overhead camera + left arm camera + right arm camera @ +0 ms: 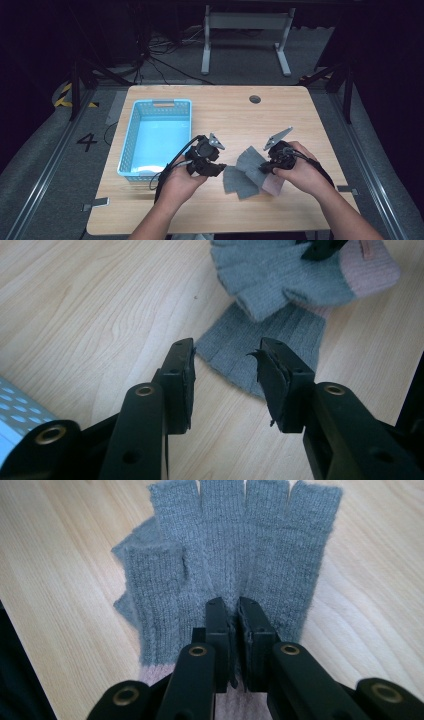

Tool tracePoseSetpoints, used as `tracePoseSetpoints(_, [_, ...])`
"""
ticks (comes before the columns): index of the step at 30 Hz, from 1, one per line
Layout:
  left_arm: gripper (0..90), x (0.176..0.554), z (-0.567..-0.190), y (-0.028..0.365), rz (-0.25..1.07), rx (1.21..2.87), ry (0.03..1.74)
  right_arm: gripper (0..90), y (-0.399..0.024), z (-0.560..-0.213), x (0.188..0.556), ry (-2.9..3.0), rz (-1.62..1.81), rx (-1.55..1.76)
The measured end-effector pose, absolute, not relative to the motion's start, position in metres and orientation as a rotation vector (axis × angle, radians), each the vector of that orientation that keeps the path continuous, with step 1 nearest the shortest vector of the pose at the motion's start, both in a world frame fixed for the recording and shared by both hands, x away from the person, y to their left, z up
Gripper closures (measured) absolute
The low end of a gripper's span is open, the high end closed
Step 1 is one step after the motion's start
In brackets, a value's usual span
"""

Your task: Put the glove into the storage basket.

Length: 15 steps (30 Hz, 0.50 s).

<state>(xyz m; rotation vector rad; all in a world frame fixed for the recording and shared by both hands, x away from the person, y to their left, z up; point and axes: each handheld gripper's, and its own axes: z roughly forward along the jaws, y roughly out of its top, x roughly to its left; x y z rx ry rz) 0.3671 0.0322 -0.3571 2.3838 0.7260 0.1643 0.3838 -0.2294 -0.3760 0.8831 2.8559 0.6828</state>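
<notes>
The upper glove (235, 555), a grey fingerless knit with a pink cuff, lies on the wooden table (240, 110) near its front edge, right of the middle, and partly covers a second grey glove (260, 355) that lies flat beneath it and sticks out toward the left gripper. The right gripper (235, 611) has its two black jaws drawn almost together on the upper glove: in the right gripper view the pads stand close on either side of a pinched ridge of grey knit just above the cuff, with the glove's short finger stubs fanned out beyond them over the bare wood. In the high view the right gripper (270, 162) sits over the pink cuff end of the pair, with the person's right hand (300, 172) wrapped around its body. The left gripper (225, 367) stands about half open; its pads hang over the near edge of the lower glove, one to each side, and grip nothing. Whether they touch the knit cannot be told. In the high view the left gripper (216, 167) lies just left of the gloves, held by the left hand (182, 181). A light blue basket (131, 145) stands along the table's left side, well apart from the gloves.
</notes>
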Motion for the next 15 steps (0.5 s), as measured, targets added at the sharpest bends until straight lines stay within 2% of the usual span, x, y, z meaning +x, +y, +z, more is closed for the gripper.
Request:
tracePoseSetpoints(9, [61.8,0.369,-0.359,0.033,0.083,2.359,0.756,85.0,-0.216,-0.388,0.381,2.913,0.664,0.827])
tracePoseSetpoints(15, [63.6,0.364,-0.365,0.035,0.08,2.358,0.781,84.7,-0.21,-0.396,0.381,2.932,0.652,0.8])
